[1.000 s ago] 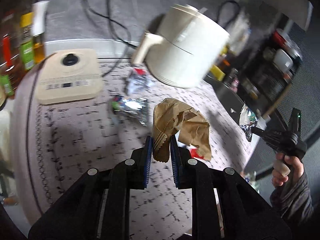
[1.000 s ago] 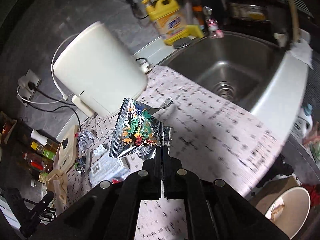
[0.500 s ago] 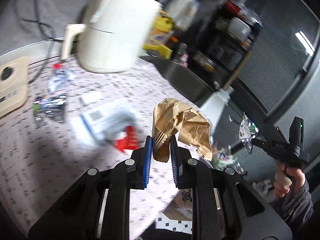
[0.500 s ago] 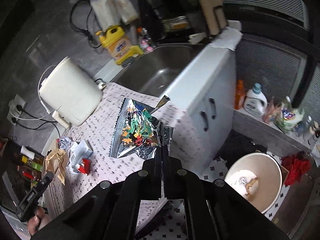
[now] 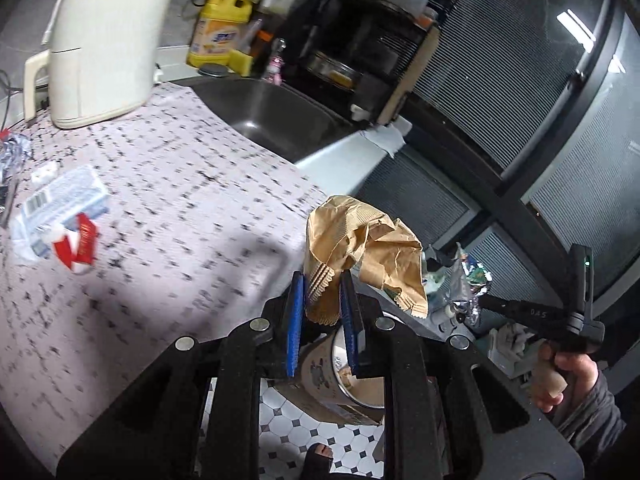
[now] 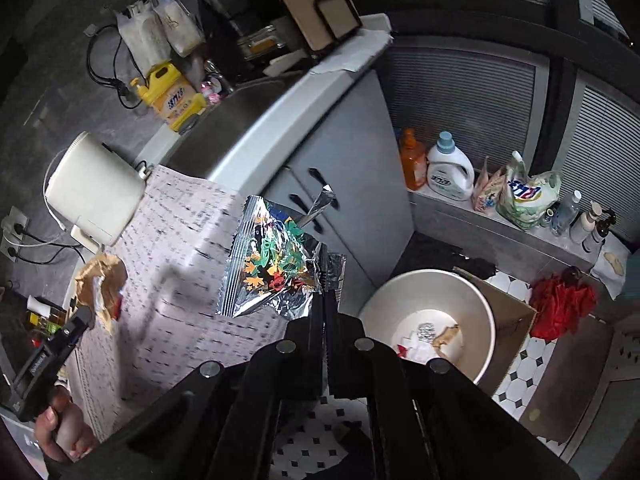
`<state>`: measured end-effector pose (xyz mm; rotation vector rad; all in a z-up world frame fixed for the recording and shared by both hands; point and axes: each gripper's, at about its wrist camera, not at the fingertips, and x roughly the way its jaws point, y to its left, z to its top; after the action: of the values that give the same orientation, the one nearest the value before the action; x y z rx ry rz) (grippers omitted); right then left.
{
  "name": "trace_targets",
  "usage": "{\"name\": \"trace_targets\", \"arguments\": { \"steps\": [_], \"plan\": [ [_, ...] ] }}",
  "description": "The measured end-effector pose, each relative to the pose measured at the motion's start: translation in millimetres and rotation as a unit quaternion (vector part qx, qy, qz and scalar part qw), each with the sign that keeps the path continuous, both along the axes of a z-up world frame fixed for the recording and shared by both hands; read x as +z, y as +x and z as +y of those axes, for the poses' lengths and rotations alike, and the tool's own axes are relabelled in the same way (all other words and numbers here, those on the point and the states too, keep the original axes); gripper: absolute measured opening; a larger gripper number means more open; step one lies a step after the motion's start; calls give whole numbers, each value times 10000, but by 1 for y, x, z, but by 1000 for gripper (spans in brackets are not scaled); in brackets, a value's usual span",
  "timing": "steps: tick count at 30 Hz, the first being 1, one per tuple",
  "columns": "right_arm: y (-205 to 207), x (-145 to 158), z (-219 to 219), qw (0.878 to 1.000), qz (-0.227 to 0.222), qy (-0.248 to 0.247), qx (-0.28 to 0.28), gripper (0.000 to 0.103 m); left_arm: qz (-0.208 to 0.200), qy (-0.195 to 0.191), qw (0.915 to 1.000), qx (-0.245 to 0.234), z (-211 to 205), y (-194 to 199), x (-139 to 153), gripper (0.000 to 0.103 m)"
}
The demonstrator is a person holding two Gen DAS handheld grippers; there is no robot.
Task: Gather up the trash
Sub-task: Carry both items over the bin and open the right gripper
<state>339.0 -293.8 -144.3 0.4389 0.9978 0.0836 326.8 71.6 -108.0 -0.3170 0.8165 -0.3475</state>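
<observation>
My left gripper (image 5: 322, 296) is shut on a crumpled brown paper bag (image 5: 360, 248), held in the air past the counter's edge above a round trash bin (image 5: 340, 384) on the floor. My right gripper (image 6: 325, 300) is shut on a silver foil snack wrapper (image 6: 272, 264) with a colourful print, up and to the left of the cream trash bin (image 6: 472, 304). That bin holds a few scraps. In the right wrist view the brown paper bag (image 6: 98, 280) and the left gripper (image 6: 80, 316) show at the left. In the left wrist view the right gripper (image 5: 478, 300) holds its foil wrapper (image 5: 466, 280) at the right.
More wrappers lie on the patterned counter (image 5: 180, 208): a white and blue packet (image 5: 60, 200) and a red and white one (image 5: 78, 244). A cream appliance (image 5: 104, 44), a sink (image 5: 272, 116) and a yellow jug (image 5: 220, 36) stand behind. A cardboard box (image 6: 516, 320) surrounds the bin; bottles (image 6: 448, 168) line a ledge.
Both grippers have swung away from the counter toward the floor bin, each keeping its trash. The bin has come closer in the right wrist view and now shows under the left gripper.
</observation>
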Motion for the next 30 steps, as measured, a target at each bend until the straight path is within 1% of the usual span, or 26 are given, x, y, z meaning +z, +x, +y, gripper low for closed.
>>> {"name": "trace_targets", "arguments": {
  "steps": [2,4,8,9,10,11,14,16,18,22,26,29,30],
  "plan": [
    [-1,-17,-19,9998,181,77,30,2,141,7,9999,52,-23,-3,-2,18],
    [-2,-34,-35,9995,279,94,141,3,181,5,9998,51,-42,-7,-5,18],
    [1,-77,-58,9977,595,215,230,9,524,136,9984,128,-75,-17,-26,18],
    [1,-91,-62,9971,672,181,313,23,605,210,9979,118,-84,-20,-32,18],
    [1,-102,-66,9967,733,156,318,48,656,275,9974,107,-90,-22,-36,18],
    [1,-112,-70,9965,789,118,249,54,714,330,9969,89,-97,-25,-42,18],
    [-3,-139,-86,9953,927,177,202,54,890,459,9950,64,-114,-29,-58,18],
    [-8,-147,-99,9952,929,274,162,54,970,487,9941,7,-125,-30,-66,18],
    [-16,-148,-111,9954,913,246,116,54,1023,549,9932,-101,-139,-29,-75,18],
    [-31,-145,-136,9958,872,284,-21,54,1147,518,9916,-306,-169,-21,-90,18],
    [-48,-134,-165,9959,821,300,-239,54,1224,512,9896,-552,-202,-12,-102,18],
    [-58,-128,-183,9959,782,278,-366,54,1383,507,9864,-735,-224,-5,-113,19],
    [-63,-125,-189,9959,760,244,-424,55,1429,565,9852,-765,-230,-3,-117,21]
  ]
}}
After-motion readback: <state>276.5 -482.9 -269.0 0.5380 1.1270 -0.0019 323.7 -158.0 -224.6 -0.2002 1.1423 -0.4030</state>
